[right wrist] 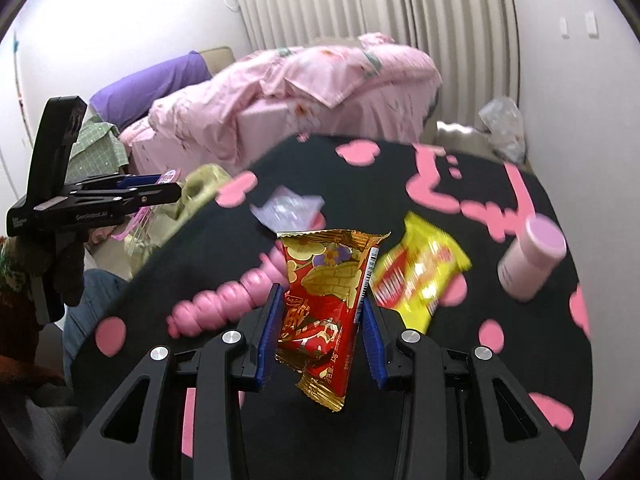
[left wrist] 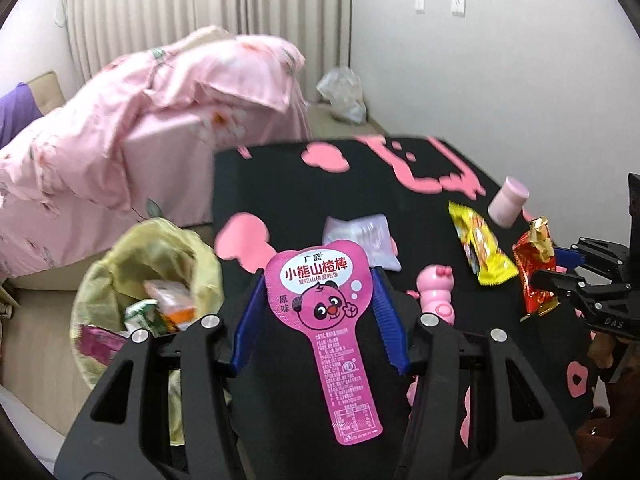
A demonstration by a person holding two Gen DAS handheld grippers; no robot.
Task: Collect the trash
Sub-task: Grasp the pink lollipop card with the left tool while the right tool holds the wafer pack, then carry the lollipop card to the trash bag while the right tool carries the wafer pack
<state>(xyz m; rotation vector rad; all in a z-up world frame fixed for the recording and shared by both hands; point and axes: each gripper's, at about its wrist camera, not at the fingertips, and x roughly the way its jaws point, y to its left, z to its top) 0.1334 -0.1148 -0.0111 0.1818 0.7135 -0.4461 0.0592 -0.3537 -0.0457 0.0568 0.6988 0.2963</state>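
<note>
Holding a pink lollipop-shaped wrapper upright between the blue pads of the left hand-held gripper, pads pressing on both edges of its wide heart-shaped head, long tail hanging down toward the camera. Hovering over the near edge of the black counter with pink patterns, right beside the trash bin lined with a yellowish bag and already carrying several wrappers.

Clenching a red and gold snack wrapper in the right hand-held gripper, pads squeezing its sides, crimped top edge standing up and the lower end dangling below the pads. Lifting clear of the counter surface, as far as can be told.

Lying on the counter beyond: a yellow snack packet just right of the red wrapper, a clear crumpled plastic bag near the middle, a pink caterpillar toy to the left of the right hand-held gripper, and a pink cylindrical bottle on its side near the far right edge.

Sitting behind the counter: a bed with a pink floral quilt, pale curtains, and a crumpled plastic bag in the corner on the floor.
</note>
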